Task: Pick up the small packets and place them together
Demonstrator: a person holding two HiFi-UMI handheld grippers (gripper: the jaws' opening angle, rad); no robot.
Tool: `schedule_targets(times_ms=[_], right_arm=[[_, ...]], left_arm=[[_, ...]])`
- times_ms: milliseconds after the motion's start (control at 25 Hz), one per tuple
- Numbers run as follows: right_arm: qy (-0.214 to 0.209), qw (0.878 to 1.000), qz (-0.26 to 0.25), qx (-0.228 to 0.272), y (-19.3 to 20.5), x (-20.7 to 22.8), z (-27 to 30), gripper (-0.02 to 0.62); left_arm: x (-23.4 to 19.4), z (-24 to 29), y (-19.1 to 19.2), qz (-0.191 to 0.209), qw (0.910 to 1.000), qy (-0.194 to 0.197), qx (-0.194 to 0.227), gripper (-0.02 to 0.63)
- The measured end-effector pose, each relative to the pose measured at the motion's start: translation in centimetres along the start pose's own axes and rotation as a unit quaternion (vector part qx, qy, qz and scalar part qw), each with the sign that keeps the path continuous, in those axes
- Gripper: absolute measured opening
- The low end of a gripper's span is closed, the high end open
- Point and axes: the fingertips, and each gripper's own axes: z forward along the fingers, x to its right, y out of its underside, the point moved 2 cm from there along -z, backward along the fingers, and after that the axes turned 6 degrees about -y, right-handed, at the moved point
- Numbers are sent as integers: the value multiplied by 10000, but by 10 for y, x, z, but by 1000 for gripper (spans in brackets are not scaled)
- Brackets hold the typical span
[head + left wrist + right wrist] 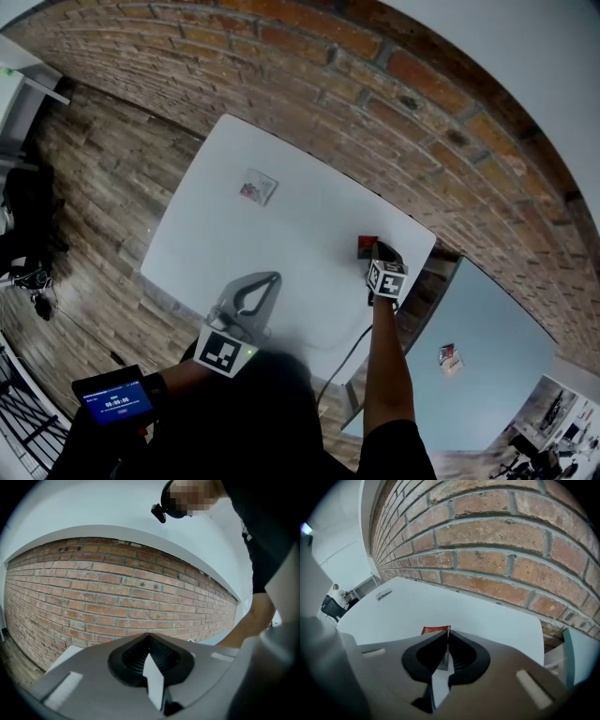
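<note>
Right gripper (447,633) pinching the edge of a flat, glossy red packet (434,630) near the smooth white table's (281,248) right corner, left gripper (150,637) hanging fully closed and empty, pale square packet (258,187) lying well apart, rough brick wall (309,66) bordering.

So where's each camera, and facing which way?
Head view: on the person's head, facing down at the white table; both arms show.
Left gripper view: on the left tool, facing the brick wall; shut jaws, forearm.
Right gripper view: on the right tool, facing the wall; jaws shut on the red packet.
Shared: head and right views see that packet.
</note>
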Motion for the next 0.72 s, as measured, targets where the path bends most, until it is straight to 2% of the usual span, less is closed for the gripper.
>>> schedule_targets(times_ms=[200, 320, 720], right_arm=[[-23, 9999, -7, 169, -4, 0, -14, 9], [-128, 9992, -229, 293, -9, -5, -25, 6], [-1339, 9846, -1120, 53, -17, -43, -59, 5]], left_arm=[[4, -1, 1, 4, 10000, 73, 0, 0], [7, -2, -1, -7, 9999, 115, 26, 0], [11, -11, -3, 23, 9998, 169, 128, 0]])
